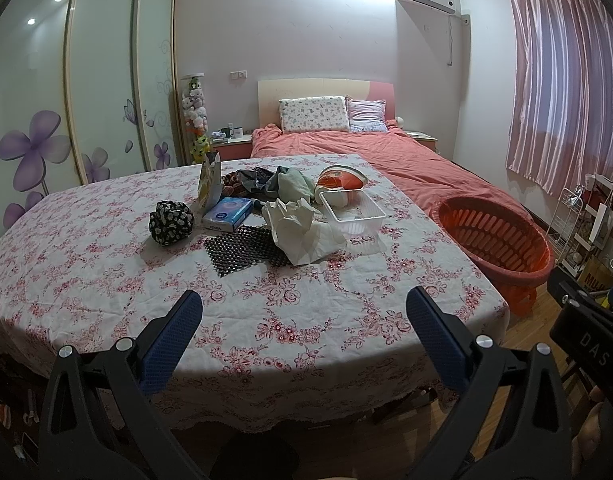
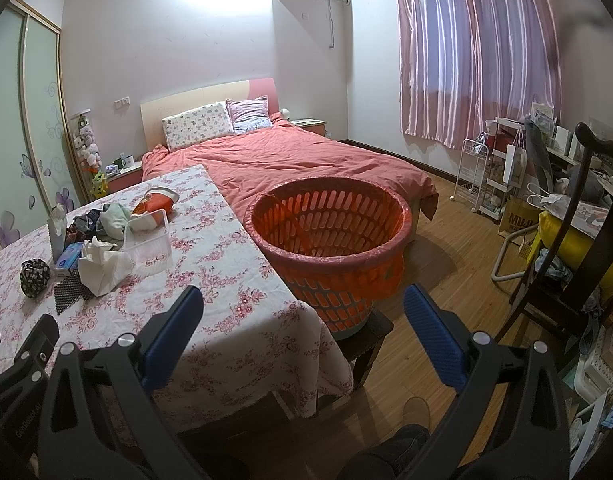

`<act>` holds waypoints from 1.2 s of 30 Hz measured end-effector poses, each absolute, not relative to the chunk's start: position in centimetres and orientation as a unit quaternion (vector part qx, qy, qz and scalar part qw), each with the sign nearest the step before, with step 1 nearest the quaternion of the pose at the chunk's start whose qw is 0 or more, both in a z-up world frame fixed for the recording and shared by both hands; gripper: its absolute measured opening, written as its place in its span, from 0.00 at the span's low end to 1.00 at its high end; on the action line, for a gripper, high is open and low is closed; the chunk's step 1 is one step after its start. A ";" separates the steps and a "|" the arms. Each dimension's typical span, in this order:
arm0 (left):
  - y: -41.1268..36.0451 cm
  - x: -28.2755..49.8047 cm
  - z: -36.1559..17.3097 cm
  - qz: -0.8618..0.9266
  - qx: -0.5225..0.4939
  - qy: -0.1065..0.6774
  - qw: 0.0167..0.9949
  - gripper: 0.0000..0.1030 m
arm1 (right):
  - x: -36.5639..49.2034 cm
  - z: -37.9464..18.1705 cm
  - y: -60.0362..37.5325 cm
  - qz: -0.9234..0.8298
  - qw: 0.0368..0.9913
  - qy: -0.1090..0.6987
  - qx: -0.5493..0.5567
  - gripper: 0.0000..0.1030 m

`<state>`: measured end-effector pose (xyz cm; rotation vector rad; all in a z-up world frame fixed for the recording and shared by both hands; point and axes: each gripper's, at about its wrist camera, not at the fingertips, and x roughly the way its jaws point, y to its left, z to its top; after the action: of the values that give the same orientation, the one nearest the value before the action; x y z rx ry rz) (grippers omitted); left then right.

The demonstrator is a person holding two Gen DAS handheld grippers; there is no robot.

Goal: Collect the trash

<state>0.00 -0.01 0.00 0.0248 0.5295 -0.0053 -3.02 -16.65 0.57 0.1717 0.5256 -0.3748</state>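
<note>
Both grippers hung spread wide with nothing between their blue pads, the left gripper (image 1: 304,312) over the near edge of the table (image 1: 106,280) and the right gripper (image 2: 304,312) over the table's corner, facing the basket (image 2: 330,240). Behind stood the bed (image 1: 386,152) under a coral cover. The table wore a floral cloth, and the orange basket sat on a dark stool (image 2: 366,336) just beside it. Trash lay clustered toward the table's far side: crumpled white paper (image 1: 302,232) touching a clear plastic tray (image 1: 352,212), an orange cup (image 1: 340,180) on its side behind, a heap of cloth (image 1: 274,184), a black mesh mat (image 1: 242,250), a blue tissue pack (image 1: 228,214), and a dark flowered bundle (image 1: 171,222) apart to the left.
</note>
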 end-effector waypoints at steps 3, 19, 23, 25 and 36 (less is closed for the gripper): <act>0.0 0.0 0.0 -0.003 0.012 0.261 0.965 0.98 | -3.0 0.6 -16.7 -0.184 0.945 0.258 0.084 0.95; 0.0 0.0 0.0 -0.003 0.012 0.262 0.965 0.98 | -3.1 0.5 -16.7 -0.184 0.945 0.258 0.085 0.95; 0.0 -0.1 0.0 -0.002 0.012 0.262 0.965 0.98 | -3.1 0.5 -16.8 -0.184 0.945 0.258 0.085 0.95; 0.0 0.0 0.0 -0.003 0.012 0.262 0.965 0.98 | -3.1 0.4 -16.8 -0.184 0.945 0.258 0.085 0.95; 0.0 0.0 0.0 -0.003 0.012 0.262 0.965 0.98 | -3.2 0.4 -16.9 -0.184 0.945 0.258 0.085 0.95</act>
<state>0.00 -0.01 0.00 0.0248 0.5306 -0.0056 -3.23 -16.88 0.45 0.1734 0.5254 -0.3749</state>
